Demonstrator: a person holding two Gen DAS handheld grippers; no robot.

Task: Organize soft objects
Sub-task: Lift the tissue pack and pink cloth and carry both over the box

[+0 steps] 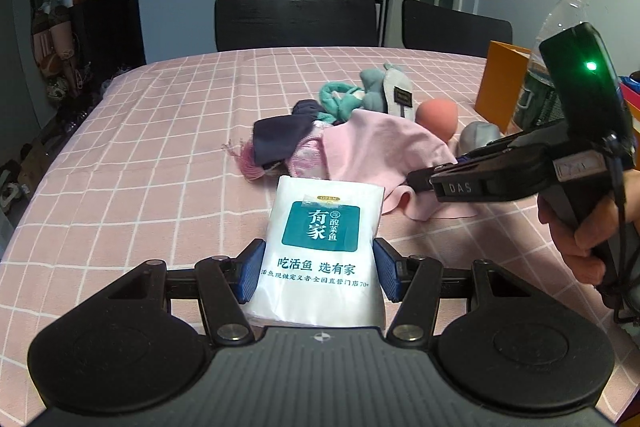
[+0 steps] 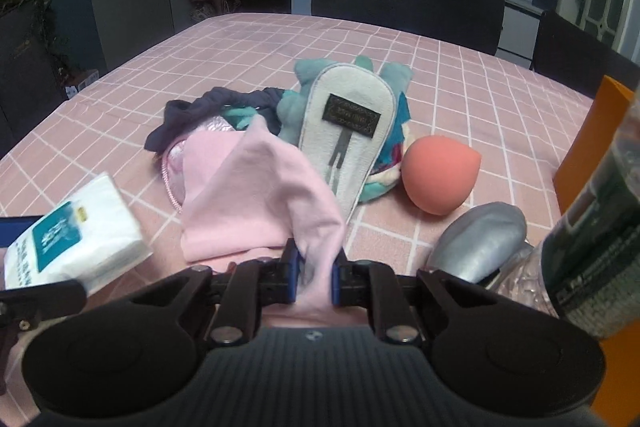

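Note:
My left gripper (image 1: 318,269) is shut on a white tissue pack (image 1: 322,251) with a teal label, its blue pads pressing both sides; the pack (image 2: 76,231) also shows at the left of the right wrist view. My right gripper (image 2: 316,277) is shut on a fold of a pink cloth (image 2: 256,195), which drapes over the table just ahead. The same pink cloth (image 1: 380,151) lies right of the pack, with the right gripper (image 1: 416,181) reaching in from the right. Behind lie a navy cloth (image 2: 188,123), a teal plush toy (image 2: 296,103), a grey insole (image 2: 348,131), a coral sponge (image 2: 436,175) and a silver soft lump (image 2: 480,239).
A pink checked tablecloth (image 1: 160,147) covers the table. At the right stand a clear water bottle (image 1: 556,59) and an orange box (image 1: 500,83). Two dark chairs (image 1: 296,23) stand at the far edge. A hand (image 1: 576,227) grips the right tool.

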